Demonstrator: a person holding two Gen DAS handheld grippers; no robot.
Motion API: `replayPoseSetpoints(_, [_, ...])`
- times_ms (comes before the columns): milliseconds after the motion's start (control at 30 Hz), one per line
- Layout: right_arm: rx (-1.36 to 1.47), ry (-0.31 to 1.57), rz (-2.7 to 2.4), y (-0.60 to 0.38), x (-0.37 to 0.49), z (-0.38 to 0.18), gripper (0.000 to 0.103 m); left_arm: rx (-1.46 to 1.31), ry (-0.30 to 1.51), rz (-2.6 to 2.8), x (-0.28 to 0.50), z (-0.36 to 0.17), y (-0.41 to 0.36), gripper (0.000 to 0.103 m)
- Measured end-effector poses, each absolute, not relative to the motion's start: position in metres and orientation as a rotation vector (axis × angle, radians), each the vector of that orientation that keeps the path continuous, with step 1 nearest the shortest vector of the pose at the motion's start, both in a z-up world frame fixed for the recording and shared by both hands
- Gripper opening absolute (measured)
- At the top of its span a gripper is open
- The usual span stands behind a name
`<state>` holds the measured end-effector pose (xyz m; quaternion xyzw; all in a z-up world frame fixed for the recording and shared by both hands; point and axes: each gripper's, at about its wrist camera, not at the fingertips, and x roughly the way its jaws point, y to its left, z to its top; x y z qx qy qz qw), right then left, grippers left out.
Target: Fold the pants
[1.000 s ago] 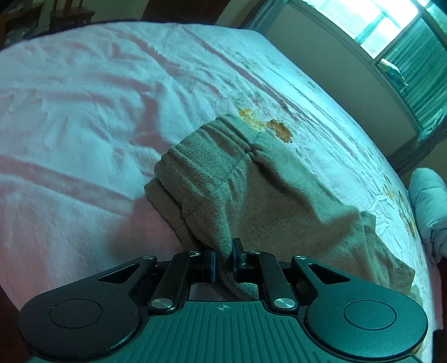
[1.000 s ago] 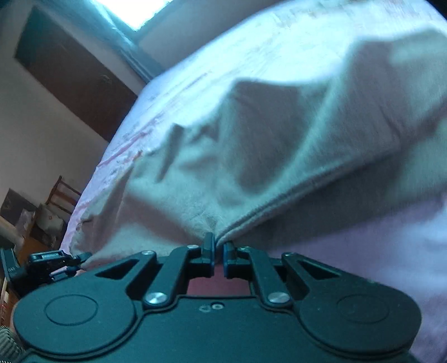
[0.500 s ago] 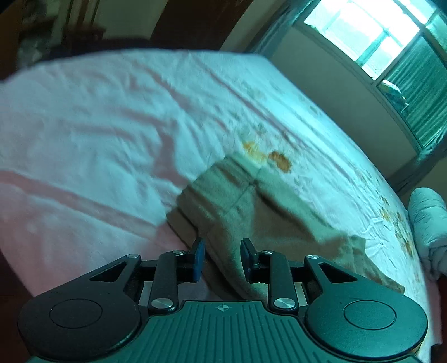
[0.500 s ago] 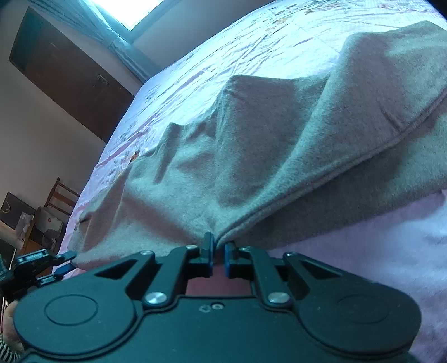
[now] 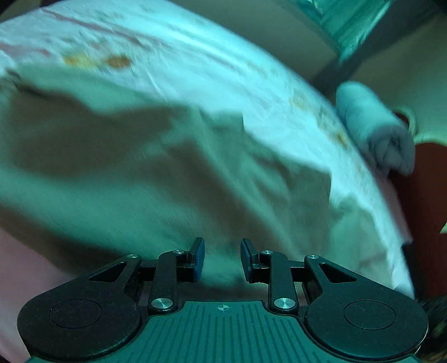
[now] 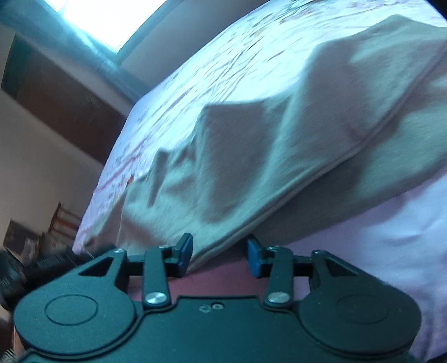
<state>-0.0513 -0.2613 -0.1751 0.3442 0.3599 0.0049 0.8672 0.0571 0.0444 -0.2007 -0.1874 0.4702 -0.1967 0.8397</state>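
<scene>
The left gripper (image 5: 222,258) points down, jaws parted and gripping nothing. The right gripper (image 6: 219,258) has just been opening; a cloth hem lies loosely between its jaws.

Bedroom in a home. Bed (image 5: 195,64) with wrinkled pale sheet bearing faint floral print and pinkish stripes, filling most of both views. Rolled pale blanket (image 5: 374,134) at the bed edge, 2 o'clock in the left wrist view. Window (image 6: 92,19) with bright daylight at 11 o'clock in the right wrist view, teal curtain (image 6: 83,55) hanging just below it. Dark wooden door or wardrobe (image 6: 69,111) at 10 o'clock. Wooden chair (image 6: 65,220) at 9 o'clock, against a plain wall.
</scene>
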Motion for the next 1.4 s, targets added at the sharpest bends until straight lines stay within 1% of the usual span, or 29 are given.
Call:
replayPoseSetpoints(100, [0.765, 0.696, -0.066, -0.295, -0.062, -0.170, 0.034, -0.323, 1.000, -0.394, 0.051, -0.213, 0.032, 0.027])
replayPoseSetpoints(300, [0.902, 0.611, -0.231, -0.370, -0.072, -0.174, 0.035, -0.293, 1.010, -0.387, 0.054, -0.209, 0.029, 0.027])
replayPoseSetpoints(500, [0.940, 0.598, -0.363, -0.416, -0.065, -0.188, 0.034, -0.286, 1.015, -0.374, 0.056, -0.210, 0.025, 0.027])
replayPoseSetpoints(567, [0.942, 0.579, -0.368, -0.422, -0.060, -0.190, 0.031, -0.294, 1.018, -0.370, 0.057, -0.211, 0.024, 0.027])
replayPoseSetpoints(600, [0.926, 0.578, -0.375, -0.423, -0.057, -0.191, 0.022, -0.292, 1.019, -0.370, 0.057, -0.211, 0.024, 0.027])
replayPoseSetpoints(633, [0.920, 0.570, -0.378, -0.423, -0.054, -0.190, 0.005, -0.288, 1.021, -0.371, 0.057, -0.210, 0.024, 0.027])
replayPoseSetpoints(667, [0.917, 0.560, -0.374, -0.426, -0.053, -0.190, 0.000, -0.287, 1.022, -0.371, 0.057, -0.210, 0.024, 0.027])
replayPoseSetpoints(800, [0.832, 0.518, -0.365, -0.417, -0.059, -0.173, 0.000, -0.279, 1.024, -0.369, 0.058, -0.210, 0.023, 0.027])
replayPoseSetpoints(967, [0.603, 0.430, -0.388, -0.400, -0.090, -0.129, 0.000, -0.279, 1.024, -0.376, 0.058, -0.209, 0.023, 0.027])
replayPoseSetpoints(1067, [0.491, 0.403, -0.393, -0.385, -0.112, -0.115, 0.000, -0.283, 1.023, -0.379, 0.058, -0.209, 0.024, 0.027])
replayPoseSetpoints(1133, [0.471, 0.408, -0.411, -0.378, -0.125, -0.118, 0.000, -0.277, 1.022, -0.381, 0.058, -0.210, 0.024, 0.027])
replayPoseSetpoints(1200, [0.515, 0.428, -0.436, -0.378, -0.139, -0.130, 0.000, -0.275, 1.021, -0.382, 0.058, -0.210, 0.024, 0.027])
replayPoseSetpoints(1400, [0.634, 0.564, -0.520, -0.392, -0.139, -0.179, 0.000, -0.275, 1.022, -0.376, 0.057, -0.208, 0.024, 0.027])
